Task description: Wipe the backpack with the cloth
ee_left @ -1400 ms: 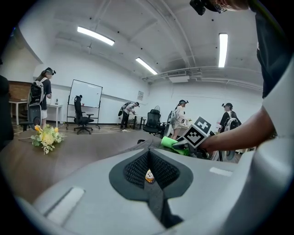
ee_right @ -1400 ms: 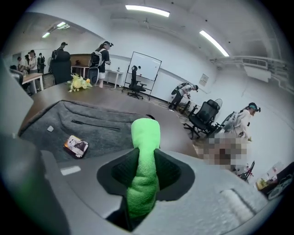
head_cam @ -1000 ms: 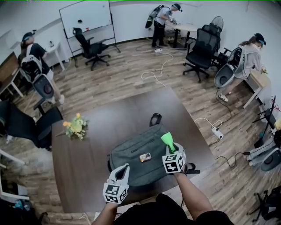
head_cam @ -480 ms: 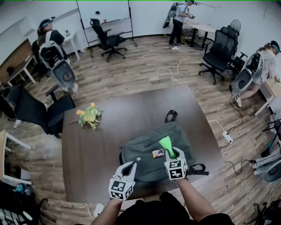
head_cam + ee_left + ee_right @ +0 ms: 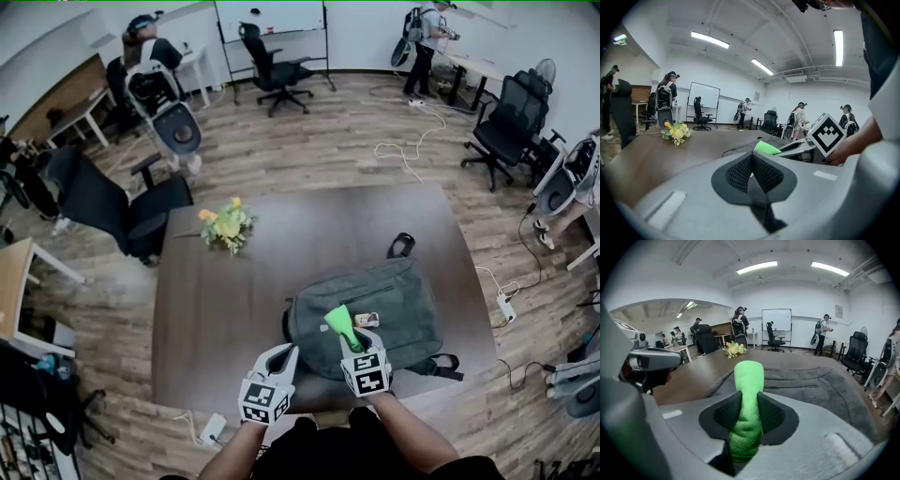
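Observation:
A grey-green backpack point(image 5: 389, 305) lies flat on the dark brown table point(image 5: 234, 291), near its front right part. A small tag point(image 5: 366, 320) sits on the backpack's top. My right gripper point(image 5: 342, 330) is shut on a rolled green cloth point(image 5: 337, 322), which sticks up over the backpack's near left edge. In the right gripper view the cloth point(image 5: 748, 416) is pinched between the jaws, with the backpack point(image 5: 820, 385) just beyond. My left gripper point(image 5: 281, 357) hovers beside the backpack's near left corner, jaws shut with nothing between them point(image 5: 752, 171).
A small bunch of yellow flowers point(image 5: 225, 225) stands on the table's far left. A black strap loop point(image 5: 401, 246) lies past the backpack. Office chairs point(image 5: 112, 206) ring the table. A power strip point(image 5: 214, 428) and cables lie on the wooden floor. Several people stand at the room's edges.
The head view has swung left, so the table and backpack sit further right in frame. Both grippers have drawn slightly nearer the table's front edge, with the cloth still held.

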